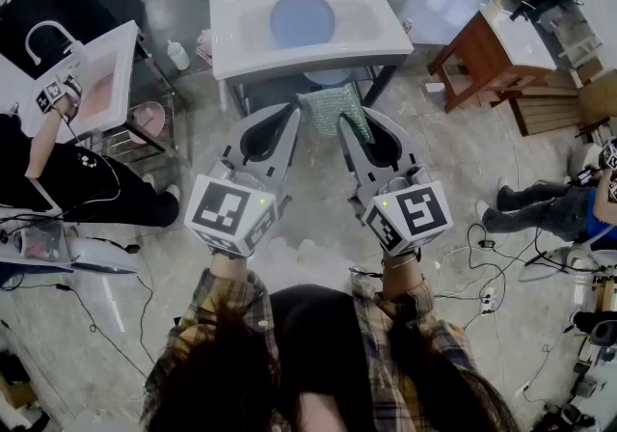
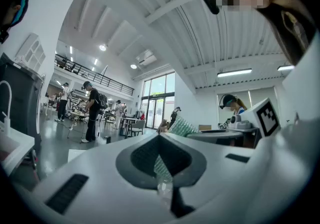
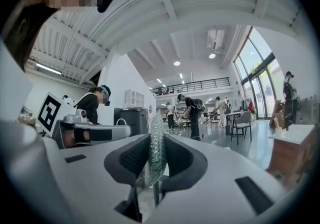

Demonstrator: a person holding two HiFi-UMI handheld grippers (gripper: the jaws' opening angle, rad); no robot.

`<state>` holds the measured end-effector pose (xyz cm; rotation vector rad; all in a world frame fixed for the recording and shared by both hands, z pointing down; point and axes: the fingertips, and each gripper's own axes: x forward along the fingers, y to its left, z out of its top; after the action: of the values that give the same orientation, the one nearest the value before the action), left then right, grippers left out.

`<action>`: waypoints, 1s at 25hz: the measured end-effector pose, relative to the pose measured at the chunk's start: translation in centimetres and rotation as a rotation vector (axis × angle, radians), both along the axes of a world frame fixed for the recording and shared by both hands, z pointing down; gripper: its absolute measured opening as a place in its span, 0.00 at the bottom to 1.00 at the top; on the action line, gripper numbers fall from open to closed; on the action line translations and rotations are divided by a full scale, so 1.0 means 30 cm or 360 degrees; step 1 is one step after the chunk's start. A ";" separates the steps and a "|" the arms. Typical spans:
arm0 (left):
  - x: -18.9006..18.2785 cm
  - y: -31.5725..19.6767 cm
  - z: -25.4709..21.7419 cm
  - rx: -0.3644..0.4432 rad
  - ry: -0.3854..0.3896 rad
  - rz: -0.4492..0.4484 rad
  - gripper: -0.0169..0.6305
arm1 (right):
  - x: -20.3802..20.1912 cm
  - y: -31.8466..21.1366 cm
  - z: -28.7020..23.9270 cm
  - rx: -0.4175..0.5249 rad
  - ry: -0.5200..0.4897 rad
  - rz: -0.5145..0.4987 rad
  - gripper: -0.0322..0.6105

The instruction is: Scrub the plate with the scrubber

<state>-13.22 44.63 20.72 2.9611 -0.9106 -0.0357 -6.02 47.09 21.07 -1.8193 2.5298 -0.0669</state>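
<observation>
While the blue plate (image 1: 302, 18) lies in the basin of the white sink (image 1: 231, 54), the green mesh scrubber (image 1: 333, 112) hangs just in front of that sink's near edge, apart from the plate. The left tongs (image 1: 289, 117) are closed on the scrubber's left edge, with a strip of mesh caught between the pads. The right tongs (image 1: 345, 126) are clamped on its right edge, the mesh standing upright between the jaws. Both tongs sit side by side before the sink, tips toward it.
</observation>
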 end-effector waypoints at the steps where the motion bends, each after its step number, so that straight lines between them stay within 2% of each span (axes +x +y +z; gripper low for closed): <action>1: 0.000 -0.005 0.001 -0.0003 0.0002 0.0003 0.05 | -0.006 -0.007 -0.005 0.0003 0.0011 -0.0003 0.19; 12: -0.024 0.021 0.005 0.0031 0.0046 -0.0044 0.05 | -0.083 0.015 -0.009 0.0031 0.0118 -0.0027 0.20; 18: 0.010 0.065 0.013 0.0085 0.0029 -0.0064 0.05 | -0.061 0.055 0.004 0.0063 0.0123 -0.0029 0.20; 25: 0.041 0.044 0.034 0.0075 0.0027 -0.0086 0.05 | -0.013 0.034 0.039 0.0041 0.0110 -0.0033 0.20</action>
<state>-11.99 45.96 21.74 2.9735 -1.0017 -0.0855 -6.41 48.10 22.24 -1.8173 2.5827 0.0288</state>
